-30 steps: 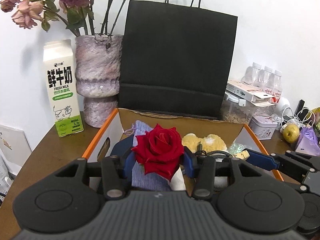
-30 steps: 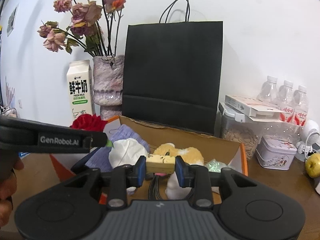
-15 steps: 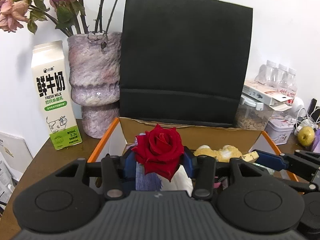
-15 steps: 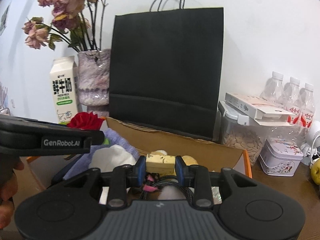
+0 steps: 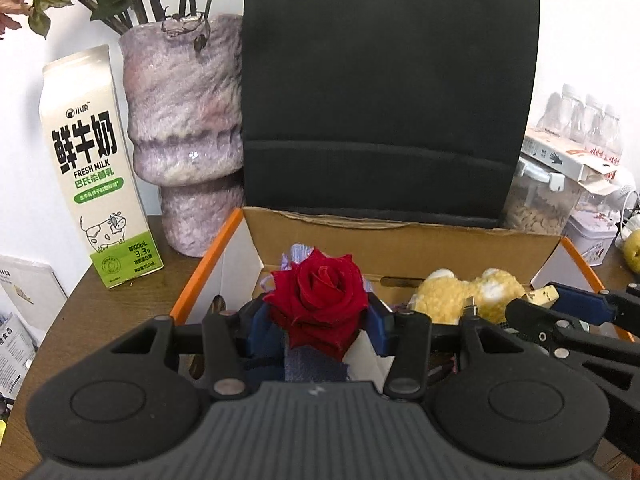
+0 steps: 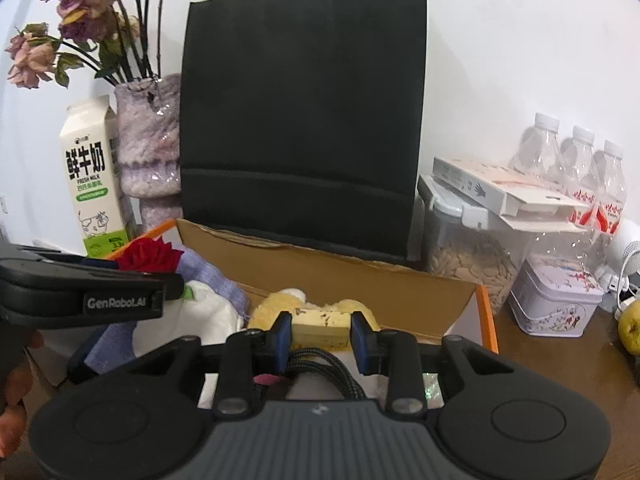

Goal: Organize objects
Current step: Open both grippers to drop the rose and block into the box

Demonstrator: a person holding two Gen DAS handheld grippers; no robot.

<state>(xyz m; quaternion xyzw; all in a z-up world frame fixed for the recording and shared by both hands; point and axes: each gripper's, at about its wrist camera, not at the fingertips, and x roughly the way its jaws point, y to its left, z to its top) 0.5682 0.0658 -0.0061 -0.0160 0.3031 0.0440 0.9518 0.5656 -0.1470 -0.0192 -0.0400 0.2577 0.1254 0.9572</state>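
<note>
My left gripper (image 5: 318, 316) is shut on a red rose (image 5: 318, 304), held above the open cardboard box (image 5: 400, 236). The rose (image 6: 150, 255) also shows at the left of the right wrist view, behind the left gripper's body. My right gripper (image 6: 320, 330) is shut on a pale yellow block (image 6: 320, 324) with dark specks, over the same box. That block (image 5: 542, 293) and the right gripper appear at the right edge of the left wrist view. Inside the box lie a yellow plush toy (image 5: 460, 292), a lilac cloth (image 6: 208, 276), a white cloth (image 6: 200, 316) and a black braided cable (image 6: 324, 368).
A black paper bag (image 5: 384, 92) stands right behind the box. Left of it are a mottled purple vase (image 5: 184, 120) with dried flowers and a milk carton (image 5: 92, 160). Right are a seed jar (image 6: 468, 256), a tin (image 6: 556, 300), water bottles (image 6: 576, 160) and a pear (image 6: 630, 326).
Both grippers have moved forward toward the black bag, which now fills more of each view. The rose and the yellow block stay gripped.
</note>
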